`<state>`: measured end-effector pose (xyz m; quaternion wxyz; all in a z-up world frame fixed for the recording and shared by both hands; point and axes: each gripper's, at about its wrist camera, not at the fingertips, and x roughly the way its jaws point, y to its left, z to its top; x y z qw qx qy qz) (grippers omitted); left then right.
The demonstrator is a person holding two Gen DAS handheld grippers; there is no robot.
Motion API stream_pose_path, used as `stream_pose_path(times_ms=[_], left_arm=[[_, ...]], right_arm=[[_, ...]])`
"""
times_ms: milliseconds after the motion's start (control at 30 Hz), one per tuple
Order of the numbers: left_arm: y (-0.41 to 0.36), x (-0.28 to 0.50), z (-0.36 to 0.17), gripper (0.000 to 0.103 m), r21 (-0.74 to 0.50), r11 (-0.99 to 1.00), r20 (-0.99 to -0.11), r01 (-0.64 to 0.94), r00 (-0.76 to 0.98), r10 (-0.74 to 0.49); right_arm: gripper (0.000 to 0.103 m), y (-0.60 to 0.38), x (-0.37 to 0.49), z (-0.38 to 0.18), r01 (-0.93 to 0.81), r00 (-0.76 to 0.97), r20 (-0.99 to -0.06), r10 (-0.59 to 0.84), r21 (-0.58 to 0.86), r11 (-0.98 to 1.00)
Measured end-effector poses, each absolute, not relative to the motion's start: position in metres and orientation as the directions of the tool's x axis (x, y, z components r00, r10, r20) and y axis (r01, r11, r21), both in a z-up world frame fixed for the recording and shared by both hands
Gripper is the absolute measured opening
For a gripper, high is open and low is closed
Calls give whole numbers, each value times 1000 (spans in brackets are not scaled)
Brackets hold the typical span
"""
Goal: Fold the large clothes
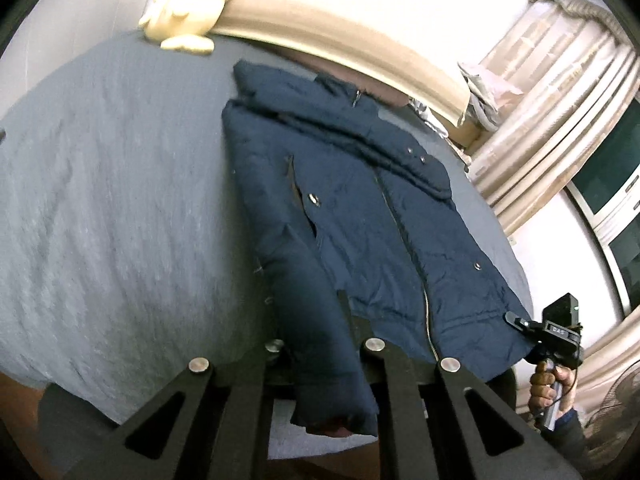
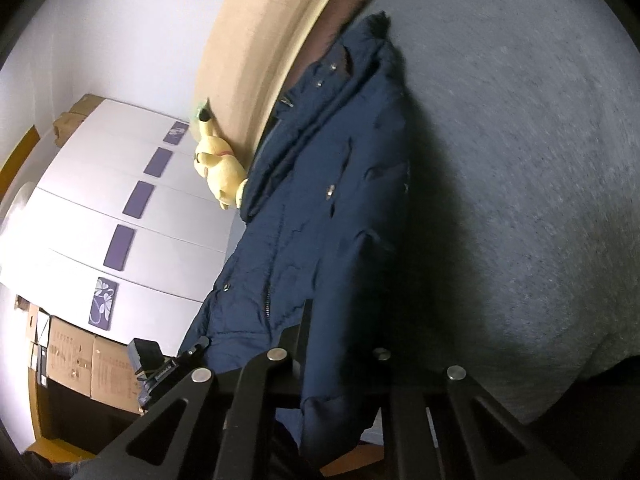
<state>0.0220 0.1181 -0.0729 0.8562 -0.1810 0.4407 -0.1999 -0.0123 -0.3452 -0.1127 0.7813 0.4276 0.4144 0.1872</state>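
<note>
Navy padded jacket (image 1: 360, 208) lies front up on a grey bedspread (image 1: 112, 208), collar toward the far tan headboard (image 1: 344, 36), hem toward the near edge of the bed. Left gripper (image 1: 320, 344), seen from its own camera, has its jaws pressed together on a fold of the jacket's near left sleeve or hem, which drapes down between the black fingers. Right gripper (image 1: 516, 322) pinches the jacket's near right hem corner; a hand (image 1: 550, 386) holds its handle. From the right wrist view, dark blue fabric hangs between that gripper's closed fingers. A yellow plush toy (image 1: 192, 4) sits by the headboard, far left. Beige curtains (image 1: 548, 92) hang at right.
</note>
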Motion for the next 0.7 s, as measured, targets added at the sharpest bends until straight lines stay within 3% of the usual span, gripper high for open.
stream_pose_path(times_ms=[467, 700], left_arm=[[119, 1, -73, 10, -430, 886, -709, 171, 544, -449], [106, -9, -63, 10, -333, 934, -752, 131, 560, -347]], right_arm=[[11, -343, -31, -97, 27, 585, -500, 639, 799, 601], [11, -339, -43, -93, 31, 566, -537, 626, 772, 635]])
